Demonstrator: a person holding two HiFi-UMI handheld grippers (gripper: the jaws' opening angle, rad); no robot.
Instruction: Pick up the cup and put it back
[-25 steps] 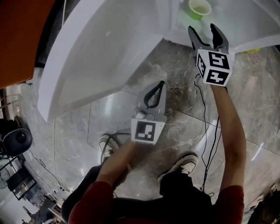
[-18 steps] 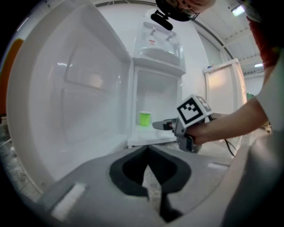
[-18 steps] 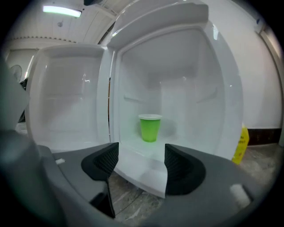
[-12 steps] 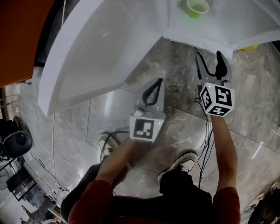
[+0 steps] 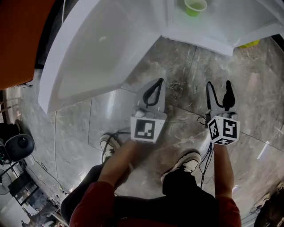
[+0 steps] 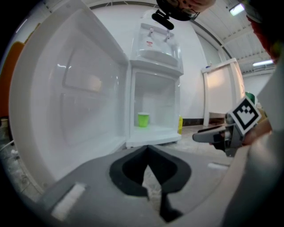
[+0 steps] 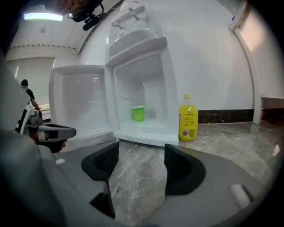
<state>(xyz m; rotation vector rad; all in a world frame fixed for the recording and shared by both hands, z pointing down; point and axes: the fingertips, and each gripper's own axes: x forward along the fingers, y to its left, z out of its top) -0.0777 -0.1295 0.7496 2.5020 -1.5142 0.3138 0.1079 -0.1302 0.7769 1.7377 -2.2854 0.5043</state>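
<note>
While both grippers hang low over the marble floor (image 5: 177, 62), the head view puts the green cup (image 5: 194, 6) upright inside the open lower compartment of the white water dispenser (image 5: 208, 31), well apart from either tool. The left gripper (image 5: 158, 82) points toward the swung-open door (image 5: 97, 48); its fingers meet at the tips. The right gripper (image 5: 218, 85) sits beside it with fingers spread and only floor between them. A yellow bottle (image 5: 249, 44) peeks out at the dispenser's right corner. One shoe (image 5: 188, 164) shows below the right gripper.

Left gripper view: the left gripper (image 6: 147, 153) has its fingertips touching, with only an empty hollow behind the tips. The cup (image 6: 143, 119) stands on the compartment shelf, toward its left side, straight ahead and far off. The door (image 6: 80, 88) fills the left of the view. The right gripper (image 6: 213, 135) shows at right, side on.

Right gripper view: the right gripper (image 7: 141, 153) holds its fingers wide apart, bare floor (image 7: 137, 177) in the gap. The cup (image 7: 138, 113) stands upright in the compartment, a little left of its middle. The yellow bottle (image 7: 188, 120) stands on the floor just beside the dispenser's right wall. The left gripper (image 7: 55, 131) shows at the left edge.
</note>
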